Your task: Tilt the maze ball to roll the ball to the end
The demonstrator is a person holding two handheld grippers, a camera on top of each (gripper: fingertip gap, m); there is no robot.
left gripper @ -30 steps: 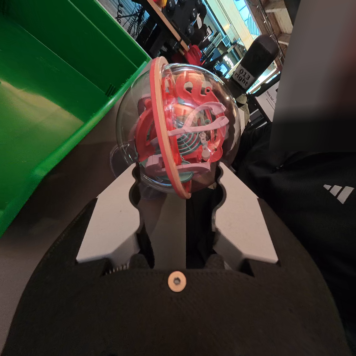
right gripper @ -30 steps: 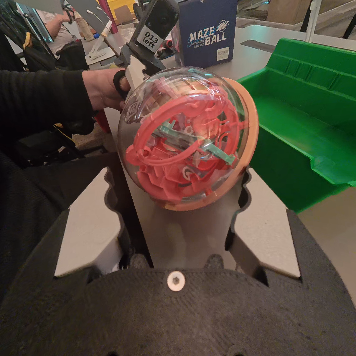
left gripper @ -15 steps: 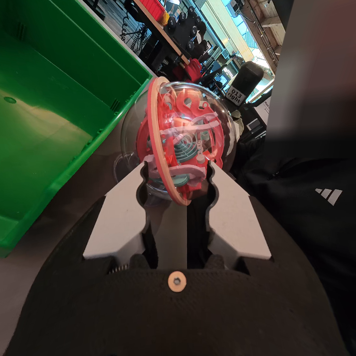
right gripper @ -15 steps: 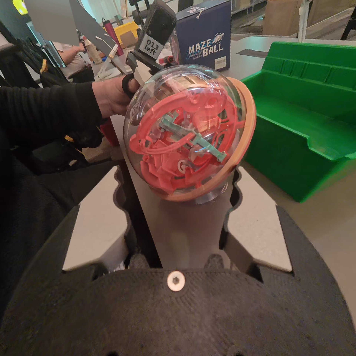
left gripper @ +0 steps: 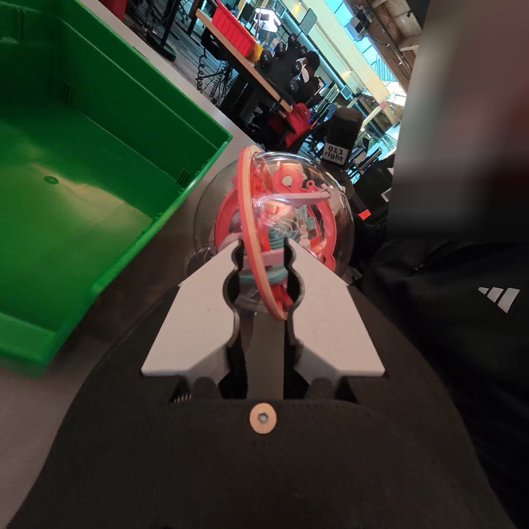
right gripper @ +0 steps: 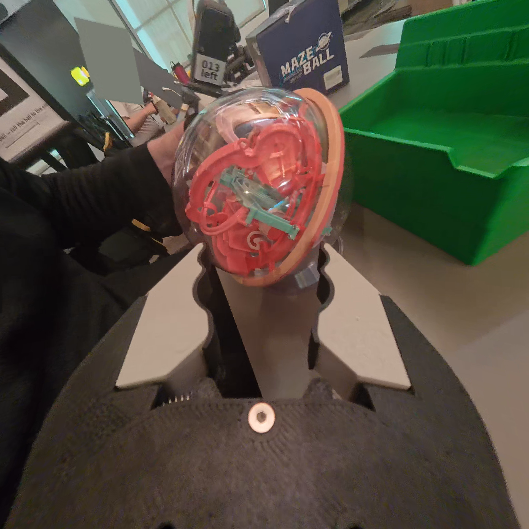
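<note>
The maze ball (left gripper: 286, 206) is a clear sphere with red and teal tracks and an orange rim. It sits tilted by a clear stand (left gripper: 197, 257) near the table edge. My left gripper (left gripper: 263, 246) has its jaws a narrow gap apart at the ball's lower near side, with the rim running across the gap. In the right wrist view the ball (right gripper: 257, 186) fills the middle. My right gripper (right gripper: 262, 252) is open, its fingertips either side of the ball's underside. I cannot tell whether either gripper touches the ball. The small ball inside is not visible.
A green bin (left gripper: 160, 226) stands close left of the ball, and also shows in the right wrist view (right gripper: 429, 177). A dark blue box (right gripper: 303, 51) stands behind. The left gripper (right gripper: 210, 68) and a hand (right gripper: 163, 154) are beyond the ball. A black jacket (left gripper: 458, 315) is close.
Both grippers' jaws have narrowed, the left one the most. The ball's rim has turned more upright and the ball looks a little farther from the left gripper.
</note>
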